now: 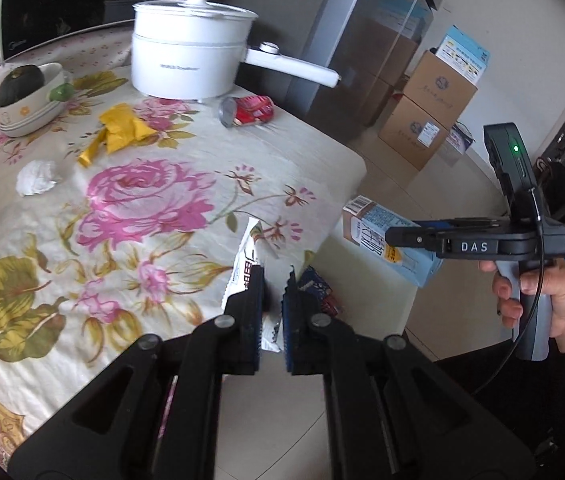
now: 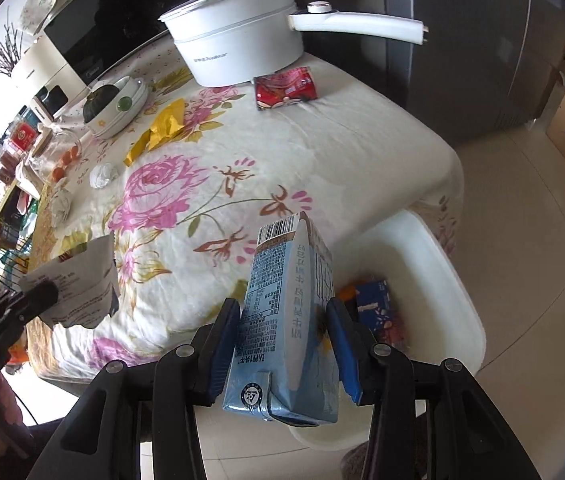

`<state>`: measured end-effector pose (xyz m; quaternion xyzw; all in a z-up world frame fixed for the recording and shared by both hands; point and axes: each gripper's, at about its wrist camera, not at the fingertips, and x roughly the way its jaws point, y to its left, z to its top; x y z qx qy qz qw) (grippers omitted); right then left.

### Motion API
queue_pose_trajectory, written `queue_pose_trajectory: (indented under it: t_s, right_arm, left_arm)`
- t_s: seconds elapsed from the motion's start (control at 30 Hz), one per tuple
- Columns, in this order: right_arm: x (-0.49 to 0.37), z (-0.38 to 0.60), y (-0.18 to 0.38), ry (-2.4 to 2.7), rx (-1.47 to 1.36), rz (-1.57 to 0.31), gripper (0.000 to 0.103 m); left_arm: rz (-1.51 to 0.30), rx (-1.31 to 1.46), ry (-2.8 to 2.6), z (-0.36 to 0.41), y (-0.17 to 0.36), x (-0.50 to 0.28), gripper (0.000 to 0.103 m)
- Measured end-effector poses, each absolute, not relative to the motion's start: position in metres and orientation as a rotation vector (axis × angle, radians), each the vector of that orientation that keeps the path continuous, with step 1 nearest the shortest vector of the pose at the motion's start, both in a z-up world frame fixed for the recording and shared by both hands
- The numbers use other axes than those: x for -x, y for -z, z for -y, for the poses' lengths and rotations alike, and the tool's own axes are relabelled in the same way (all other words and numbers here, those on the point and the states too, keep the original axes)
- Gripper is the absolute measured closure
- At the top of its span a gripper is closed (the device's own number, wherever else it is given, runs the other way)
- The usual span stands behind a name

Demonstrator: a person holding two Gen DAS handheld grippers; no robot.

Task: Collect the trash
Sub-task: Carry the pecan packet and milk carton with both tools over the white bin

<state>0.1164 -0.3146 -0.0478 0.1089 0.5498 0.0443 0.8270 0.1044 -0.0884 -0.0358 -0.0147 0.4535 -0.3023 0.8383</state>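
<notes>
Partway done, by the look of it. Right hand-held gripper (image 2: 282, 336) clamped on blue milk carton (image 2: 286, 320), creased card, over white plastic bin (image 2: 454, 292) w/ some trash inside. Left hand-held gripper (image 1: 272, 296) pinching thin white wrapper (image 2: 82, 284), crinkly, above desk (image 1: 314, 160) edge. Left on floral cloth: crushed red can (image 1: 248, 110), yellow wrapper (image 1: 120, 130), white tissue wad (image 1: 36, 178).

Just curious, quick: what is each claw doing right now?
Left gripper: shut on a white snack wrapper.
Right gripper: shut on a blue milk carton.
</notes>
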Motion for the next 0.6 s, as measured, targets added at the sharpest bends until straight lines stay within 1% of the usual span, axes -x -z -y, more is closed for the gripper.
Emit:
queue_pose_trajectory:
  t_s: [0.3,0.6]
  right_arm:
    - [-0.091,0.371,0.061,-0.035,-0.262,-1.177,0.058]
    - [-0.076,0.403,0.07,0.008,-0.288,-1.189,0.058]
  left_arm:
    - [-0.997,-0.048,0.778,0.165,0.06,-0.096,0.094]
    - [-0.987,-0.093,0.847,0.215,0.069,-0.092,0.094]
